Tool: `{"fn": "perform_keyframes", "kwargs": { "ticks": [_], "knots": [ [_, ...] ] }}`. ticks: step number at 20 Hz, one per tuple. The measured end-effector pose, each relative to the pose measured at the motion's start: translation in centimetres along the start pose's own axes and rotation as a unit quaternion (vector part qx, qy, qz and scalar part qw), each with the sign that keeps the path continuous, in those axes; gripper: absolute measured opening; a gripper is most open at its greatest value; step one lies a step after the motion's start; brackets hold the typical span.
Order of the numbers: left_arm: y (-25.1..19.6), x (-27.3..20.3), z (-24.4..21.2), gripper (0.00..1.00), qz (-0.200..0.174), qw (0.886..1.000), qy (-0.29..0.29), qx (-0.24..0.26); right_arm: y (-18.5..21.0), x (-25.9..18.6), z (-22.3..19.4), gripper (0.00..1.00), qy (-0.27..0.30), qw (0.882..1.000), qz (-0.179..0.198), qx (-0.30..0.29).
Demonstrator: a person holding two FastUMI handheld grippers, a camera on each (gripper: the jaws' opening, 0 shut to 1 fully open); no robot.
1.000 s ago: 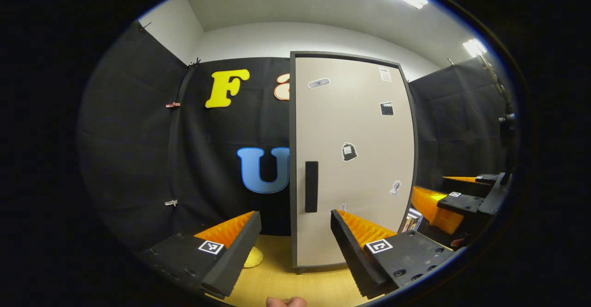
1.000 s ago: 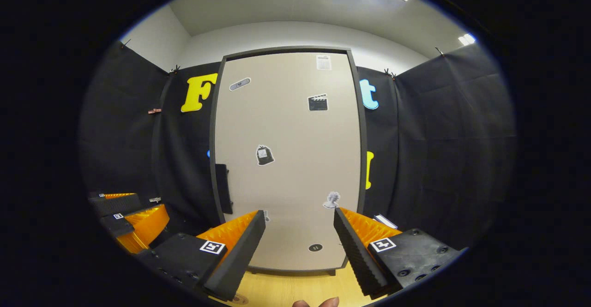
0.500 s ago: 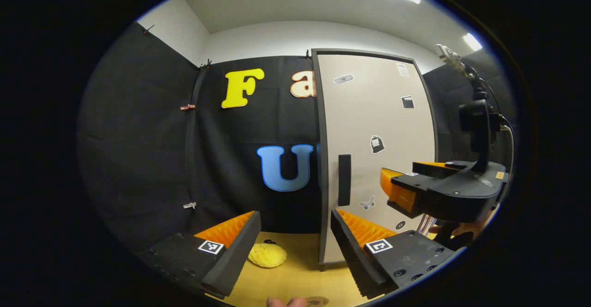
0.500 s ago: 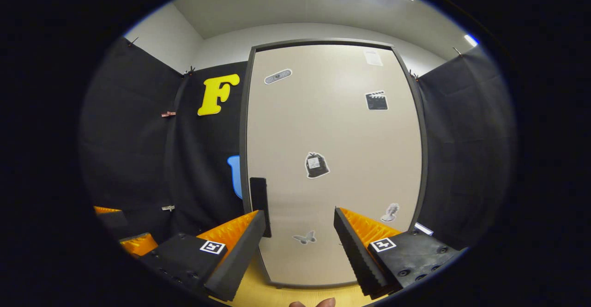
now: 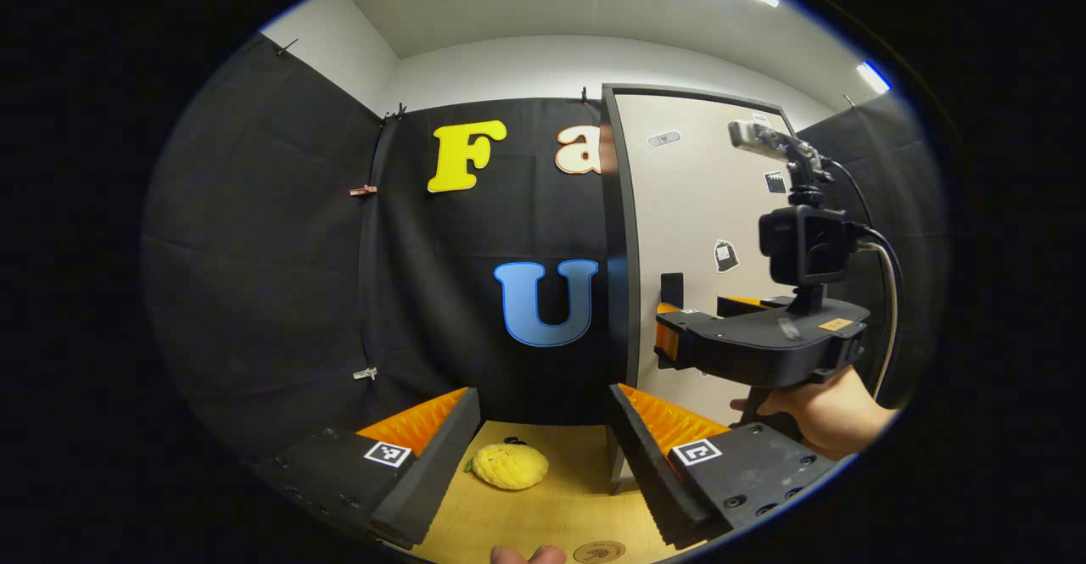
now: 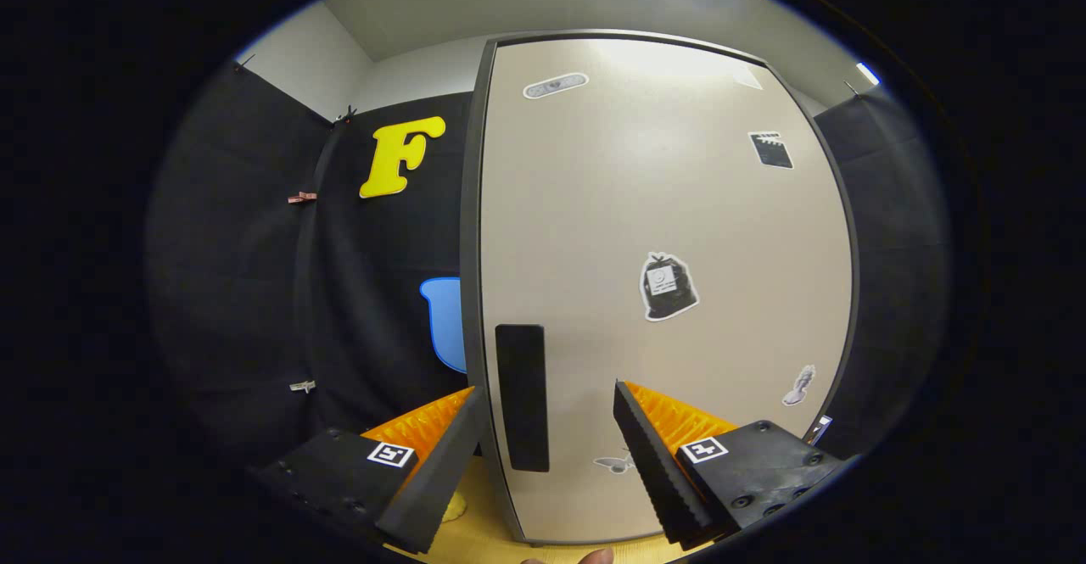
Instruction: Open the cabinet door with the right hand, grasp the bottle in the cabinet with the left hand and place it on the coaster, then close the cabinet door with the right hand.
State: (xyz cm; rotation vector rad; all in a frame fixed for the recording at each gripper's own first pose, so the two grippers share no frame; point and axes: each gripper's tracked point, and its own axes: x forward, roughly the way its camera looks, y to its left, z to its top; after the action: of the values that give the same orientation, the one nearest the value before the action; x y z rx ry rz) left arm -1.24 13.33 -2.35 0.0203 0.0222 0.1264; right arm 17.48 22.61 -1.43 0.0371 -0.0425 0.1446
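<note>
- Holding my left gripper (image 5: 543, 428) low over the wooden table (image 5: 551, 522), I have its 2 fingers spread apart with nothing between them.
- Between those fingers, at about 6 o'clock in the left gripper view, a yellow knobbly toy (image 5: 509, 466) lies on the table; the round coaster (image 5: 599, 551) sits nearer me, at the bottom edge.
- At 3 o'clock in that view my right gripper (image 5: 666, 342) reaches toward the cabinet door (image 5: 691, 208), with my hand (image 5: 827, 416) on its grip and a camera (image 5: 802, 246) on top.
- In the right gripper view the same gripper (image 6: 550, 449) is released, fingers wide, with the door's dark handle (image 6: 522, 396) standing between them, beyond the tips.
- Shut, the door hides the bottle, so I cannot tell where it stands.
</note>
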Motion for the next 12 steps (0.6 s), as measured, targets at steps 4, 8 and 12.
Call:
{"fn": "perform_keyframes", "kwargs": {
  "ticks": [4,8,12],
  "knots": [
    [0.7,0.0,-0.6,0.96,0.006,1.0,0.006,-0.005,0.8,2.3,-1.8,0.79,0.013,1.0,-0.005,0.003],
    [1.2,-0.6,-1.2,0.96,0.014,1.0,0.01,-0.001,1.3,3.2,-2.2,0.41,0.006,1.0,-0.017,0.015],
    [1.3,-1.0,-1.4,0.95,0.02,1.0,0.016,-0.007,0.7,3.1,-2.6,0.29,0.013,0.999,-0.039,0.008]
  ]
}}
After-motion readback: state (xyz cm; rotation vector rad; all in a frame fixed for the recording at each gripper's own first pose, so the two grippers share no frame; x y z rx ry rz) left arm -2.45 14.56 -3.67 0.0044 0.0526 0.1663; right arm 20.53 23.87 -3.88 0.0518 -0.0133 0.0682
